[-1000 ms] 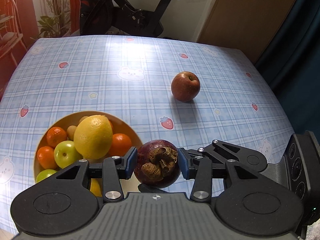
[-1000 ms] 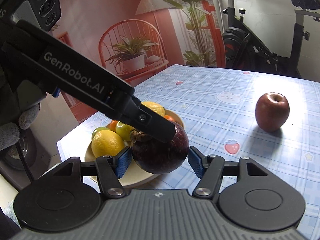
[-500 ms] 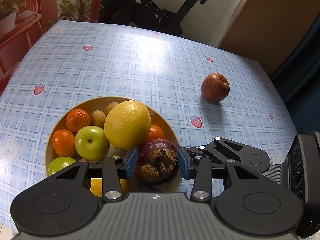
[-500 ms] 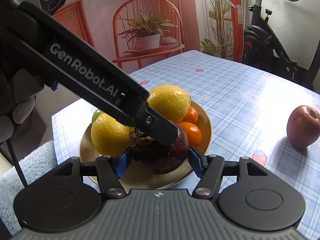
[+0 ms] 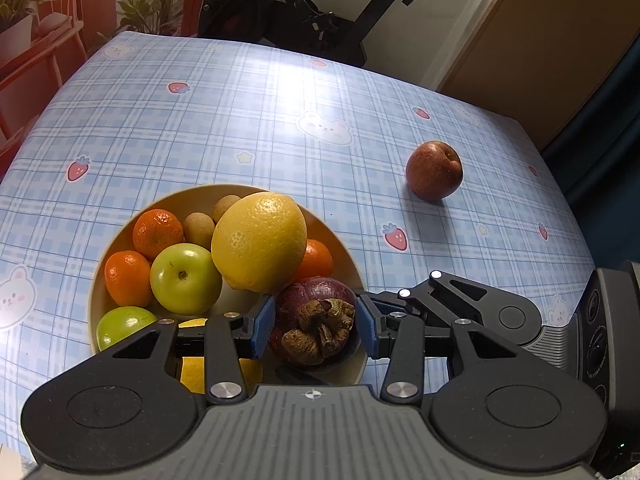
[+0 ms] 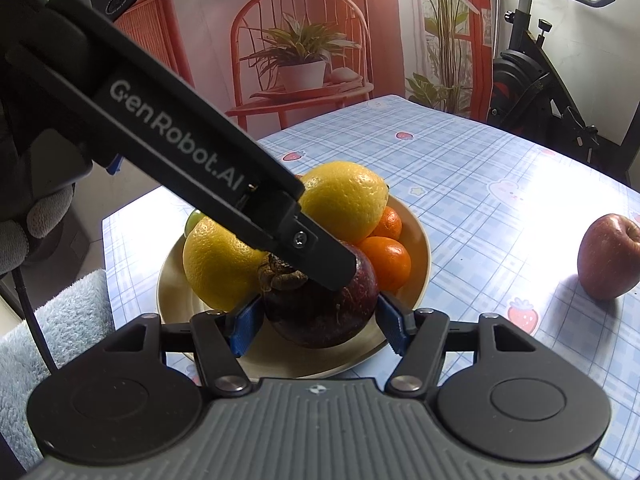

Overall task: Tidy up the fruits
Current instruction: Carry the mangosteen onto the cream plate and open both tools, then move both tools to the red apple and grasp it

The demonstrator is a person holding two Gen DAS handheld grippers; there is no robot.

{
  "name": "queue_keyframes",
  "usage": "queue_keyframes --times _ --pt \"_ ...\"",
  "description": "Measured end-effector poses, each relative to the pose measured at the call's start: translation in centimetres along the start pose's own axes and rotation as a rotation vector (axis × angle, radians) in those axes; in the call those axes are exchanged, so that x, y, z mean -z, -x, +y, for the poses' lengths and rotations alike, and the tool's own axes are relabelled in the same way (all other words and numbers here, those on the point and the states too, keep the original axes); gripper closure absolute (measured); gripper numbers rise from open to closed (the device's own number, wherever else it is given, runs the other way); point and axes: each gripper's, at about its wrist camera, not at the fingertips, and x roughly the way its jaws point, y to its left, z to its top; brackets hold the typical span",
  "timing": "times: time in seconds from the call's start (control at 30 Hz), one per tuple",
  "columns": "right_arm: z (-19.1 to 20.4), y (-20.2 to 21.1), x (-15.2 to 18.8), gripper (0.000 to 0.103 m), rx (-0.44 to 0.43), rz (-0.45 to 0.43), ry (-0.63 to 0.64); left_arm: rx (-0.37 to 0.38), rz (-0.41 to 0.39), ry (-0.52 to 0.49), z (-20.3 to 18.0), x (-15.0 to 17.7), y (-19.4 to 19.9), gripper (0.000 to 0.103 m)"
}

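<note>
Left gripper (image 5: pixel 315 328): blue pads are pressed on both sides of the mangosteen (image 5: pixel 316 321), which is held just over the bowl's near edge.
Right gripper (image 6: pixel 320 322): spread wide around the same mangosteen; contact cannot be told.
Bowl (image 5: pixel 340 240): filled with a large lemon (image 5: pixel 259 241), oranges and green apples.
Red apple (image 5: pixel 434 176): set apart on the checked tablecloth (image 5: pixel 240 120), well right of the bowl.

Fruit gathered in a bowl, one apple left out

A dark purple mangosteen (image 5: pixel 316 320), dried calyx facing near, sits at the near right edge of the tan bowl (image 5: pixel 344 240), which appears to bear its weight. Behind it lie a large yellow citrus (image 5: pixel 259 242), tangerines (image 5: pixel 157 233) and green apples (image 5: pixel 185 279). A red apple (image 5: pixel 434 175) stands alone on the table (image 5: pixel 240 120), far right, well apart.
</note>
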Motion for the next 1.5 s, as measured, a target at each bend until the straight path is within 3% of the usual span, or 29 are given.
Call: queue_keyframes --times 0.47,0.57,0.6,0.77,1.0,1.27,1.37,1.5 --pt "-0.1 1.1 0.6 0.039 0.009 -0.037 -0.005 0.017 -0.026 0.014 -0.4 -0.3 0.1 0.058" --pt "-0.2 1.8 0.6 0.036 0.022 -0.056 -0.008 0.013 -0.037 0.015 -0.6 -0.4 0.2 0.057" --pt "-0.3 1.9 0.6 0.03 0.035 -0.057 -0.011 0.012 -0.042 0.013 -0.6 -0.4 0.3 0.057" --pt "-2.2 4.0 1.0 0.029 0.036 -0.108 -0.063 0.034 -0.077 -0.014 -1.2 -1.0 0.9 0.057" --pt "-6.9 7.0 1.3 0.028 0.134 -0.186 -0.118 0.05 -0.134 -0.042 -3.4 -2.9 0.6 0.057" --pt "-12.3 8.2 2.2 0.028 0.326 -0.24 -0.151 0.064 -0.239 -0.094 -7.9 -6.0 -1.5 0.054" --pt "-13.1 7.8 2.3 0.026 0.339 -0.26 -0.159 0.062 -0.269 -0.13 -9.9 -7.6 -2.4 0.046" --pt "-13.7 6.5 1.6 0.026 0.336 -0.257 -0.158 0.062 -0.254 -0.143 -11.5 -9.6 -4.5 0.046"
